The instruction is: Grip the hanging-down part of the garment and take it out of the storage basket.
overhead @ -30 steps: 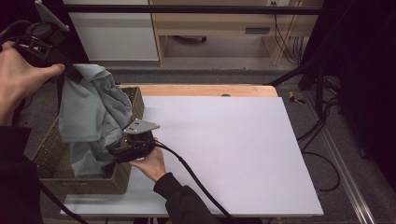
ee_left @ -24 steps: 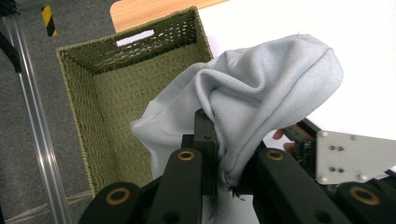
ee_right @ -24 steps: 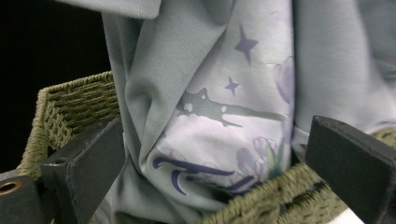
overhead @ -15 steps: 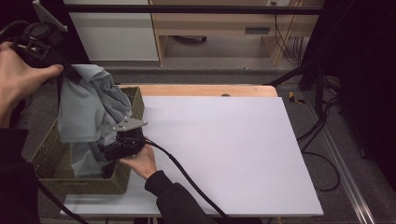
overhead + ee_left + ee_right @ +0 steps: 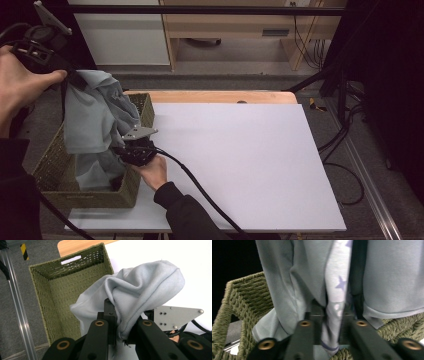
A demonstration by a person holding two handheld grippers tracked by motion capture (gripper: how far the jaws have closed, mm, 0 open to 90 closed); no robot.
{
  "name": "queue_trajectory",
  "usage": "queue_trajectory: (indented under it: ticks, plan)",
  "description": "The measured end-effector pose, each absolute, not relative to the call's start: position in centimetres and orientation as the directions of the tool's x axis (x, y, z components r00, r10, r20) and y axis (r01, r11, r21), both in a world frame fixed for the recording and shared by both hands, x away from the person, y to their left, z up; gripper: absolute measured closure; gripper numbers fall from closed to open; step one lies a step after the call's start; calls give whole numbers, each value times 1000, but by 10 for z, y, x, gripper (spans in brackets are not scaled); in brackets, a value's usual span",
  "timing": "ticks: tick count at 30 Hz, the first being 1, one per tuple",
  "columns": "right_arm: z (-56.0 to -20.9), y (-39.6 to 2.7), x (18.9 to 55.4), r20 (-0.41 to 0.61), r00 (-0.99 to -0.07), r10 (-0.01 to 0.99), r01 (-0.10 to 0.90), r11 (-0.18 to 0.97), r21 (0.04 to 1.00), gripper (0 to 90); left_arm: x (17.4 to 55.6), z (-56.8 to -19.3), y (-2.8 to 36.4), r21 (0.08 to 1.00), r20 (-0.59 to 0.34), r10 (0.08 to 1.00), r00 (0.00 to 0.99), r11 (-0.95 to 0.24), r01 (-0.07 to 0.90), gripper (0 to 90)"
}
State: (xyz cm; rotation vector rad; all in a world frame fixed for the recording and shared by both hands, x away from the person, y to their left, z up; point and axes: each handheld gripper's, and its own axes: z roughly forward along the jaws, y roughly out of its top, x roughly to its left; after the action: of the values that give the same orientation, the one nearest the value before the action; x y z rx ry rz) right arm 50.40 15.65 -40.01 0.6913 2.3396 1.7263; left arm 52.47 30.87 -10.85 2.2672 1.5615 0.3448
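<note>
At the upper left of the high view, we held the left gripper (image 5: 70,76) raised above the table's edge, its jaws clamped on a fold of a pale grey-blue garment (image 5: 95,117) that hung down from it. In the left gripper view the same cloth (image 5: 140,287) bunched over the two black jaws, pinched tight between them, with the woven green basket (image 5: 62,290) lying open below at the left of the frame. In the high view that basket (image 5: 55,170) sat at the lower left, on the near left corner of the white table top (image 5: 240,165), and the garment's lower part trailed into it. Just right of the basket, at the centre left of the frame, we held the right gripper (image 5: 131,150) against the hanging cloth; in the right gripper view its jaws stood narrow, closed on a strip of star-printed fabric (image 5: 337,290) between grey folds, the basket rim (image 5: 239,297) behind
</note>
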Motion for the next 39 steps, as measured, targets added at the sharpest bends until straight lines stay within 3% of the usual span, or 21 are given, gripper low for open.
queue_trajectory:
  ticks: [1, 15, 28, 39]
  plan:
    - [-399, 155, 505, 158, -881, 446, 282, 228, 932, 872, 524, -108, 309, 431, -4, 935, 356, -319, 844, 828]
    - [-381, 136, 499, 129, -891, 435, 249, 231, 941, 885, 519, -105, 320, 446, -4, 943, 333, -296, 844, 828]
    - [-350, 75, 492, 109, -873, 475, 206, 158, 966, 887, 517, -110, 323, 444, -4, 944, 330, -294, 846, 828]
    - [-319, 40, 483, 30, -852, 522, 138, 170, 976, 888, 520, -115, 318, 442, -15, 939, 343, -302, 845, 828]
